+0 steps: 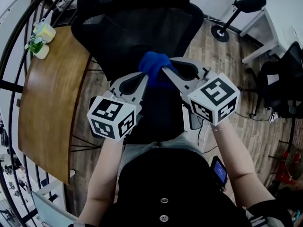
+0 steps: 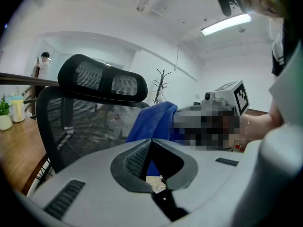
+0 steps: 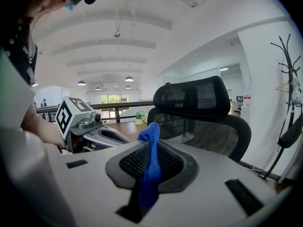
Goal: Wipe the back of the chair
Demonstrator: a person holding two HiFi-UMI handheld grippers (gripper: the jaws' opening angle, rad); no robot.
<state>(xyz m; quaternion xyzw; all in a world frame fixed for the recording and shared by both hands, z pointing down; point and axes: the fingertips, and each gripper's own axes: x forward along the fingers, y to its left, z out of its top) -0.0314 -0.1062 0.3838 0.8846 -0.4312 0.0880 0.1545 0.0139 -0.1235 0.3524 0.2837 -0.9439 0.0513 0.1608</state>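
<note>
Right gripper (image 3: 150,143) clamps the blue cloth (image 3: 151,171) between its jaws. Left gripper (image 2: 151,142), jaws together, sits just behind it, facing the chair back (image 2: 80,126).

A curved wooden bench (image 1: 47,103) stands on a floor (image 1: 236,84) of grey-brown planks. A railing (image 2: 23,77) runs along the bench's outer edge. A small potted plant (image 1: 37,46) and a pale container (image 1: 46,31) sit at one end of the bench. Across the floor from it stand a white-framed bench (image 1: 267,30) and a coat stand (image 3: 289,98) by a white wall. Above the bench, a strip light (image 2: 226,24) and round lamps (image 3: 129,79) glow on the white ceiling. Windows (image 3: 112,99) show far beyond it.
</note>
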